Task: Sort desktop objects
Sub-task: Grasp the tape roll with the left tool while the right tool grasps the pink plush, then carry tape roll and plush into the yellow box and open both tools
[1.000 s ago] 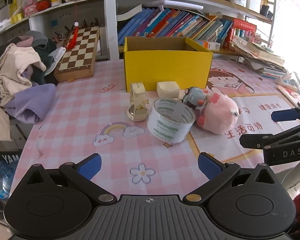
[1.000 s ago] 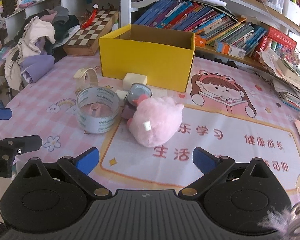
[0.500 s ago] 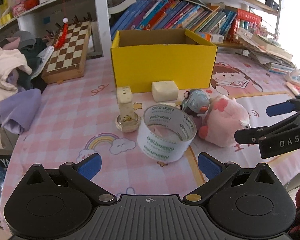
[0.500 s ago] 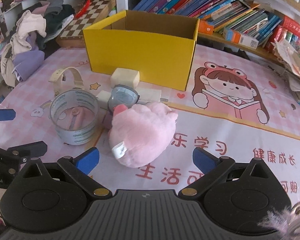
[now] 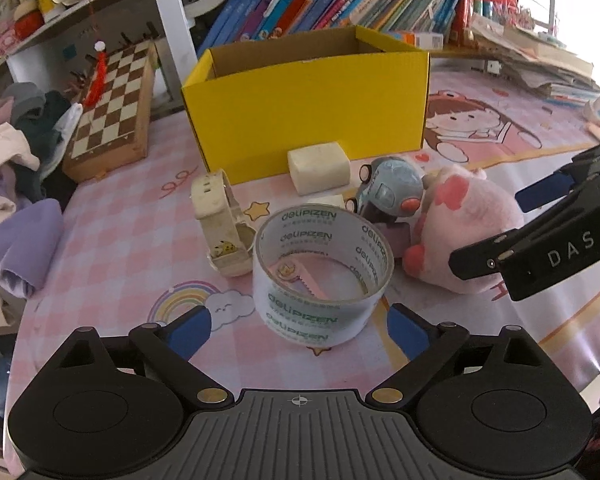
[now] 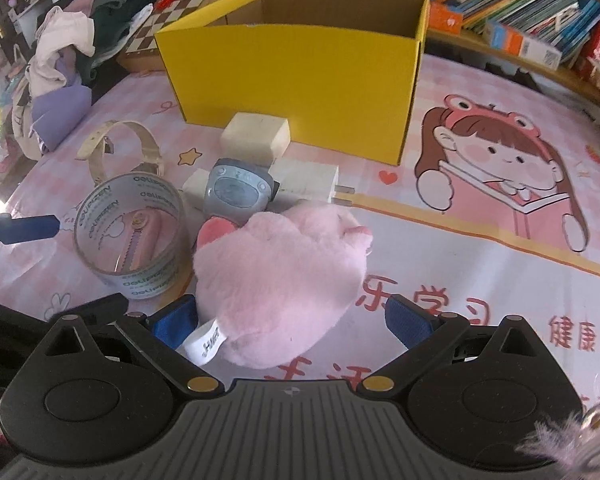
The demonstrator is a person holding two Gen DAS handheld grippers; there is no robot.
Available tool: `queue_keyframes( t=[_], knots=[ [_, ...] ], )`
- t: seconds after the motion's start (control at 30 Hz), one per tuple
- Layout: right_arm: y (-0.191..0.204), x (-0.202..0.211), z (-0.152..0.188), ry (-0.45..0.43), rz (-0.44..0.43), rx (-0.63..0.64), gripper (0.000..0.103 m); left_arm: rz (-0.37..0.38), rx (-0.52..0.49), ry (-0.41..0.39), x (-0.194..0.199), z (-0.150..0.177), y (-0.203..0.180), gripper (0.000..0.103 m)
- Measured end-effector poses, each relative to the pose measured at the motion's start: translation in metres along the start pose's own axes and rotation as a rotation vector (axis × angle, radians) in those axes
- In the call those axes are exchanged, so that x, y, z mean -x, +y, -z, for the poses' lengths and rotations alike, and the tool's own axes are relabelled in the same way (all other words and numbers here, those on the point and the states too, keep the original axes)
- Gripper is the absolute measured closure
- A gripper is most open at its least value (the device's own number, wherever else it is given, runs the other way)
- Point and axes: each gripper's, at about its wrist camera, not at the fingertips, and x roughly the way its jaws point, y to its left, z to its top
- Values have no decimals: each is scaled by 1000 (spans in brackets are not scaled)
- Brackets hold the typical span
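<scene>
Left gripper [image 5: 298, 330]: jaws wide but closing, flanking the near wall of the clear tape roll [image 5: 322, 270] at frame centre; pads not touching it. Right gripper [image 6: 290, 320]: jaws wide, pink plush toy [image 6: 280, 284] lying between them, low centre. Yellow box [image 5: 308, 112] stands upper centre on the desk [image 5: 112, 240]. Watch [image 5: 224, 224] just left of the tape roll.
</scene>
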Motion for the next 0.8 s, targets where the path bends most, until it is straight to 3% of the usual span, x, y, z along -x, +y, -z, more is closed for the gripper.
queue_keyframes(
  t=[0.4,0.57,0.8],
  knots=[
    [-6,-11,-10,11,-44,11,3,-32,-94,-20,-15,-14,-14,10],
    [-8,-10,-13,7,-65,18,21,-22,-130,-12,-22,-16,-19,17],
    [-12,-2,-14,-13,-53,14,31,-6,-145,-19,-25,-16,-19,20]
  ],
)
